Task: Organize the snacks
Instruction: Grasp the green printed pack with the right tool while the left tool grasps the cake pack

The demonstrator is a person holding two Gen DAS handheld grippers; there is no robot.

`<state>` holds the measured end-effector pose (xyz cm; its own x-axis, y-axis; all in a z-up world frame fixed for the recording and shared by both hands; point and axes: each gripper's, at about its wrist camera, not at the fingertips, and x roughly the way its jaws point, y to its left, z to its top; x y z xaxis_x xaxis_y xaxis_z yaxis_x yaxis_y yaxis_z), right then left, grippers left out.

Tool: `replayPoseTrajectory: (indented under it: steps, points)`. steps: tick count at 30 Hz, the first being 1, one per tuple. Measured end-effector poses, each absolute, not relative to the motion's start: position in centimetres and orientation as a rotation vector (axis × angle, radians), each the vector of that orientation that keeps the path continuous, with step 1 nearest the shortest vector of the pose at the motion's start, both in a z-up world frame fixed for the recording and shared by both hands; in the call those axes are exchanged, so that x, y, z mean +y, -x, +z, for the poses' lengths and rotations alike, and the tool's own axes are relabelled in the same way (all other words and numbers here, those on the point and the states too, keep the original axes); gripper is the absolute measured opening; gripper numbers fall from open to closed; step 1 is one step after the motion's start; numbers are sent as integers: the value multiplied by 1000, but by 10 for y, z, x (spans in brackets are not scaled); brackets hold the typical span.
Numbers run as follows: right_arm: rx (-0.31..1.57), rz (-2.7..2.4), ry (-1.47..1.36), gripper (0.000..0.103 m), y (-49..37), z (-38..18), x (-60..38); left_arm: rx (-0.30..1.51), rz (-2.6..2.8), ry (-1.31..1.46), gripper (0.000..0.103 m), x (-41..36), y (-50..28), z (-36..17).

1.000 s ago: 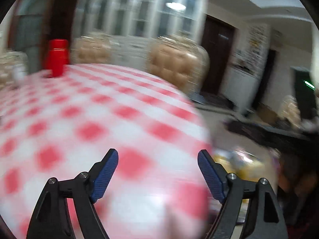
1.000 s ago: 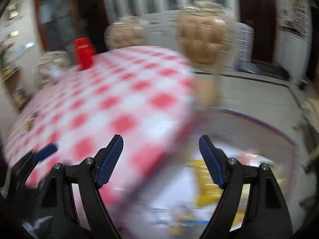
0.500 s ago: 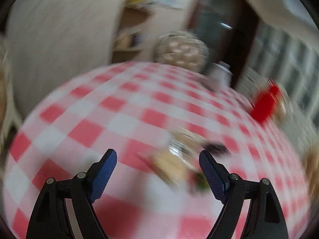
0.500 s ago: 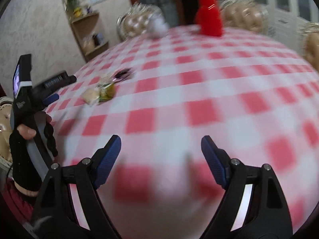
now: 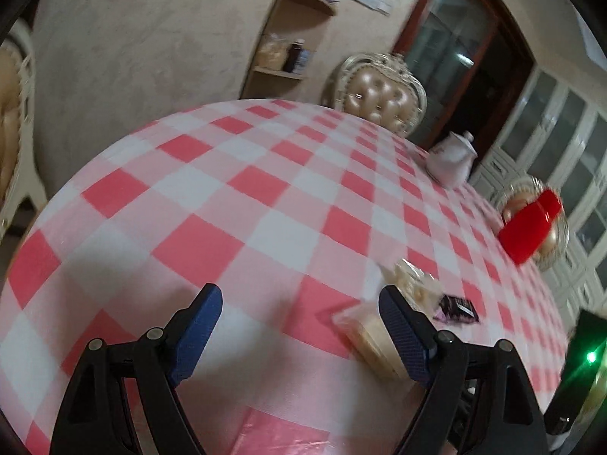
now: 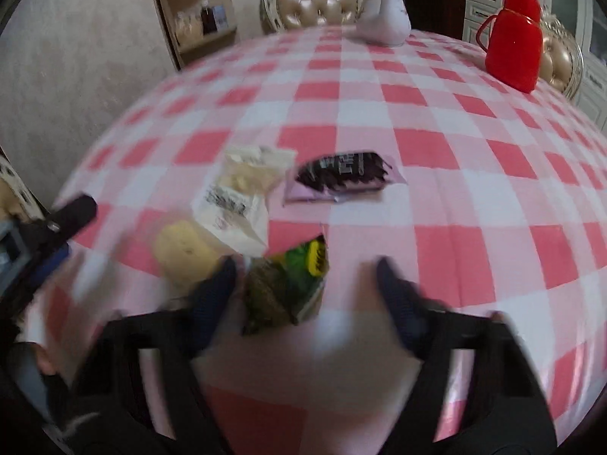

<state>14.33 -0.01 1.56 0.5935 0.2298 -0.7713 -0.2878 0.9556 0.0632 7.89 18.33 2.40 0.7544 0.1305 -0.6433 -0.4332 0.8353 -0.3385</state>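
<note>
Several snack packets lie together on the red-and-white checked tablecloth (image 6: 436, 144): a green packet (image 6: 288, 288), a white packet (image 6: 235, 193), a dark purple packet (image 6: 341, 178) and a round yellow snack (image 6: 182, 250). My right gripper (image 6: 303, 284) hangs over the green packet, its jaws closing and blurred. The packet lies between them close to the left finger, and the right finger stands clear of it. My left gripper (image 5: 297, 303) is open over bare cloth, with a pale packet (image 5: 364, 330) just beside its right finger. It also shows at the left edge as the left gripper (image 6: 57, 227).
A red thermos (image 6: 512, 49) and a white teapot (image 6: 383, 19) stand at the table's far side. Padded chairs (image 6: 315, 3) ring the table, and a corner shelf (image 6: 197, 19) stands by the wall. A gloved hand (image 6: 45, 364) is at the lower left.
Both views have swung from the table's edge and a bin of snacks to the packets on the cloth. The right gripper has come down around the green packet.
</note>
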Motion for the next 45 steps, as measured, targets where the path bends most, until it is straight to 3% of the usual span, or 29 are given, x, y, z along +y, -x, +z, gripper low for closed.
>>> replayPoseTrajectory:
  steps: [6,12,16,28,29,31,32,45]
  points:
    - [819,296,7,41,-110,30,-61,765,250,362,86,142,-97,14]
    - [827,363,-88,41,-79,35,-101,759,452,282,86,108,-122,21]
    - [824,375,-120,41,-68,35,-116,906,476,253,86,106,-145,1]
    - [820,418,-164,42,-61,43,-125,908,456,277,86,142,-105,6]
    - [821,416,-165,42,-61,43,-126,923,450,253,84,138,-108,2]
    - [822,406,-166,42,-62,42,-127,887,430,216,56,131,-109,4]
    - [821,402,-164,42,-62,42,-127,881,417,200,36,130,-112,5]
    - [776,302,-176,41,-51,42,-147,695,244,-6,35,31,-60,39]
